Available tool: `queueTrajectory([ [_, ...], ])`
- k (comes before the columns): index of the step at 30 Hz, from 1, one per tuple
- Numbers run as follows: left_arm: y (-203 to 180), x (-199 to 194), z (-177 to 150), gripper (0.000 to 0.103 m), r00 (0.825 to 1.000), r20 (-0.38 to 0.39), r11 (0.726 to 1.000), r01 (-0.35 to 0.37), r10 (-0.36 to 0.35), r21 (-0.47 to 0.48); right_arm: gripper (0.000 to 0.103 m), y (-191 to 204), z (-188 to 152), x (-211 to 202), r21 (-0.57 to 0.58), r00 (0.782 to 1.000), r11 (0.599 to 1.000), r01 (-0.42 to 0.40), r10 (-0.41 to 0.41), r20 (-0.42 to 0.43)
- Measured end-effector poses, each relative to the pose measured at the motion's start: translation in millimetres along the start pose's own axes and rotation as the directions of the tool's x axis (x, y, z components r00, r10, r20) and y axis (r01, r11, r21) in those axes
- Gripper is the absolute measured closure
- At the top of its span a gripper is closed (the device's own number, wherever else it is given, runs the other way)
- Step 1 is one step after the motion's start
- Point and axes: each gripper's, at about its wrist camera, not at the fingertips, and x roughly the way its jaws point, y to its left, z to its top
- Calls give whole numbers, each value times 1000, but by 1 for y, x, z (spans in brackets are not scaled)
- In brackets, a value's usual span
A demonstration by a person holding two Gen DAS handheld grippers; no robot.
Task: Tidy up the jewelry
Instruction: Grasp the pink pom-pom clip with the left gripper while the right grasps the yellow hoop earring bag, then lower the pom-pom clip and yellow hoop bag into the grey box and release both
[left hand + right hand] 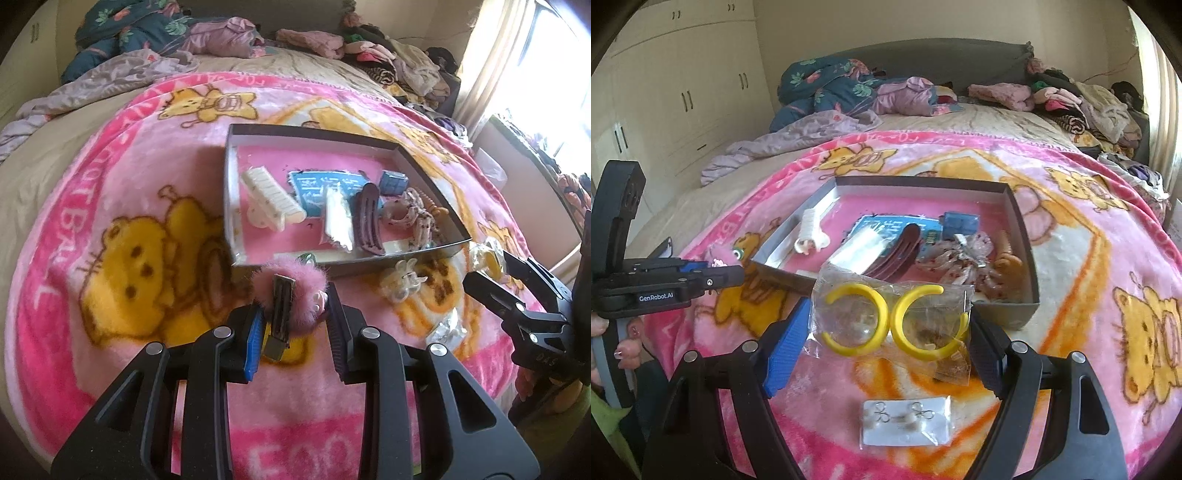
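My left gripper [293,308] is shut on a fluffy pink hair clip [284,291] with a metal clasp, held just above the blanket in front of the grey box [424,158]. The box holds a white claw clip [271,201], a brown clip [367,221], blue cards and several other accessories. My right gripper [888,334] is shut on a clear packet with two yellow hoop earrings [894,325], held in front of the box's near wall [1015,308]. A small packet of silver earrings [905,421] lies on the blanket below it.
A pink cartoon blanket [129,221] covers the bed. A clear flower clip [400,282] and a foil packet [448,330] lie right of my left gripper. Piled clothes [1071,99] lie at the bed's far end; wardrobes [665,92] stand at left.
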Motion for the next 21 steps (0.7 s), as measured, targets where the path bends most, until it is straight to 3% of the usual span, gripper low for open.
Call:
queueTrajectory([
  [21,-12,20,35,81,1000,-13,999,-5,6,39,26,-31,14,1,44,998,998,51,-52,22],
])
